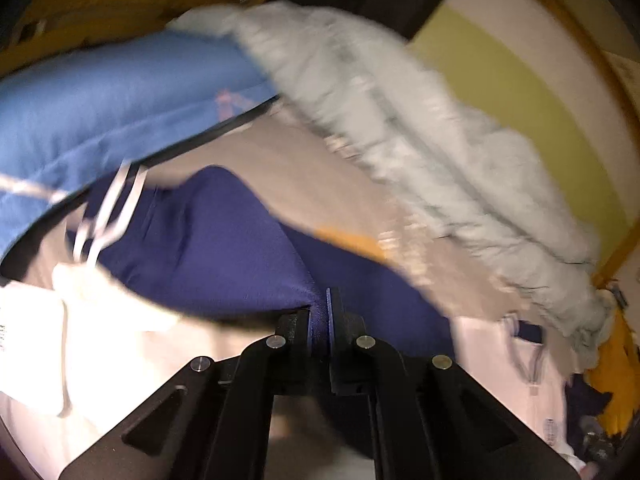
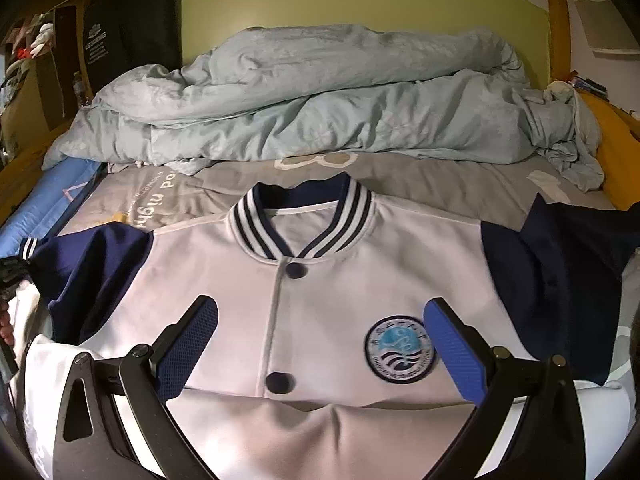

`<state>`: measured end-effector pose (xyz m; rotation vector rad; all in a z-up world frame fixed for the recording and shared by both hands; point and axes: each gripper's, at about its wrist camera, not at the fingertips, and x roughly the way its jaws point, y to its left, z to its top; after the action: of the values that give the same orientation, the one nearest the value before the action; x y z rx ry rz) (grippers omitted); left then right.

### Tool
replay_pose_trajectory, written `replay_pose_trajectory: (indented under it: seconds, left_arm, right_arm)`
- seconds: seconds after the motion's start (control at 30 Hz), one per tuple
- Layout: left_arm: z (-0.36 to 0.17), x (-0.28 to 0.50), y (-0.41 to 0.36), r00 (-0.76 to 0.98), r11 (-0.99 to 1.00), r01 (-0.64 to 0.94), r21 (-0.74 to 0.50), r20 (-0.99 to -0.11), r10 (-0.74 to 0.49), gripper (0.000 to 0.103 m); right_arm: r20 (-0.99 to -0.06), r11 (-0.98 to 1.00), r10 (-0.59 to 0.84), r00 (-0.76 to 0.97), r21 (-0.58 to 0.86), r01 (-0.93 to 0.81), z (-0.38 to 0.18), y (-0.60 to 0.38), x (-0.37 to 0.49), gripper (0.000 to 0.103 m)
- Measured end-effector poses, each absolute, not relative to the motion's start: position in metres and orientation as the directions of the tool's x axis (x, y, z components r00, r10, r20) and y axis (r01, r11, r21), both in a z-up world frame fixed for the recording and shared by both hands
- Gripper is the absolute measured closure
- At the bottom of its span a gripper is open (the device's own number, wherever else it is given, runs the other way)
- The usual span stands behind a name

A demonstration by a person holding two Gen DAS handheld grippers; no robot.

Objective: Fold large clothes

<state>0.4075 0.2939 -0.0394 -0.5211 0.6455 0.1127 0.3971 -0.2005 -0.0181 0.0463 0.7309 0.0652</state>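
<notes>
A white varsity jacket (image 2: 224, 264) with navy sleeves, a striped collar and a round chest badge (image 2: 399, 349) lies face up on the bed, its lower part folded over. My right gripper (image 2: 322, 301) hovers open above the jacket's chest, with nothing between its blue pads. The left wrist view is blurred. In it my left gripper (image 1: 319, 312) is shut on a pinch of the navy sleeve (image 1: 208, 248), which drapes away from the jaws. The same sleeve (image 2: 92, 276) lies at the jacket's left side in the right wrist view.
A crumpled pale blue duvet (image 2: 320, 100) fills the back of the bed in front of a green headboard (image 2: 360, 12). A grey printed sheet (image 2: 440, 184) lies under the jacket. A blue mat (image 2: 52, 200) runs along the left edge, and an orange frame (image 2: 612, 152) along the right.
</notes>
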Motion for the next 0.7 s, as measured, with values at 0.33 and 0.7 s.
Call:
replay_pose_trajectory:
  seconds: [0.33, 0.7]
  left_arm:
    - [0.062, 0.415, 0.094, 0.801, 0.909, 0.176, -0.378, -0.483, -0.355, 0.097]
    - [0.01, 0.442, -0.056, 0.655, 0.839, 0.368, -0.401, -0.528, -0.54, 0.097]
  right_arm:
    - [-0.63, 0.992, 0.014, 0.776, 0.108, 0.07, -0.001, -0.256, 0.395, 0.001]
    - [-0.63, 0.966, -0.147, 0.762, 0.073, 0.247, 0.004, -0.324, 0.395, 0.001]
